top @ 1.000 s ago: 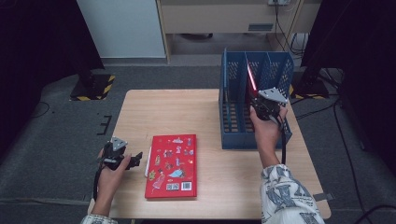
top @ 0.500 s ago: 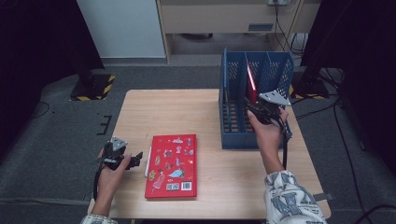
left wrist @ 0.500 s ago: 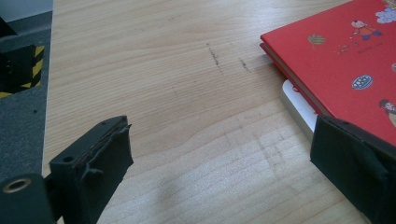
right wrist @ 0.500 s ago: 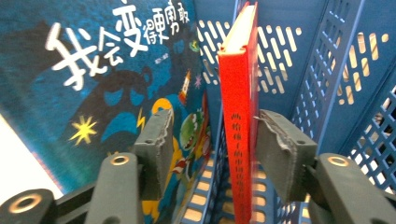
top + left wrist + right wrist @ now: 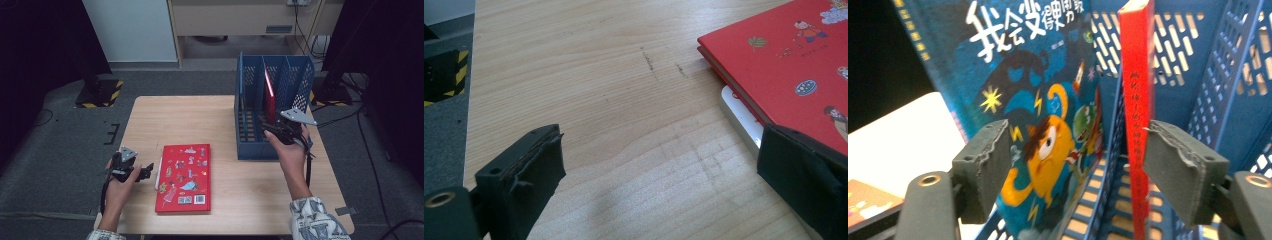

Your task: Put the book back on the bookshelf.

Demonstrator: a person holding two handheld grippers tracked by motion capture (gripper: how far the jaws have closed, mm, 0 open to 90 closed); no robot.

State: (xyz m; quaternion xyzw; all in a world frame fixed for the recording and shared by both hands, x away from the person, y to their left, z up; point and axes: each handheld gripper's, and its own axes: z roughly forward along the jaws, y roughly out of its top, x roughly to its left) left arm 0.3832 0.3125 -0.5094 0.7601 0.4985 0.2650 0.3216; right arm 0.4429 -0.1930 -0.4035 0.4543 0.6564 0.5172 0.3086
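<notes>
A pale wooden table [image 5: 220, 125] stood on grey carpet in a dim room. At its four o'clock side the right gripper [image 5: 274, 131] had just been widening its jaws, which stood apart with nothing pressed between them, beside the blue slotted rack [image 5: 249, 150]. A red book [image 5: 1137, 100] stood upright in a rack slot; a blue picture book [image 5: 1038, 100] leaned in the next slot, its top and bottom cut off in the right gripper view. At eight o'clock the left gripper [image 5: 146, 171] rested released, just beside a flat red book [image 5: 184, 177] that partly hid a white thing [image 5: 739, 117] beneath.
</notes>
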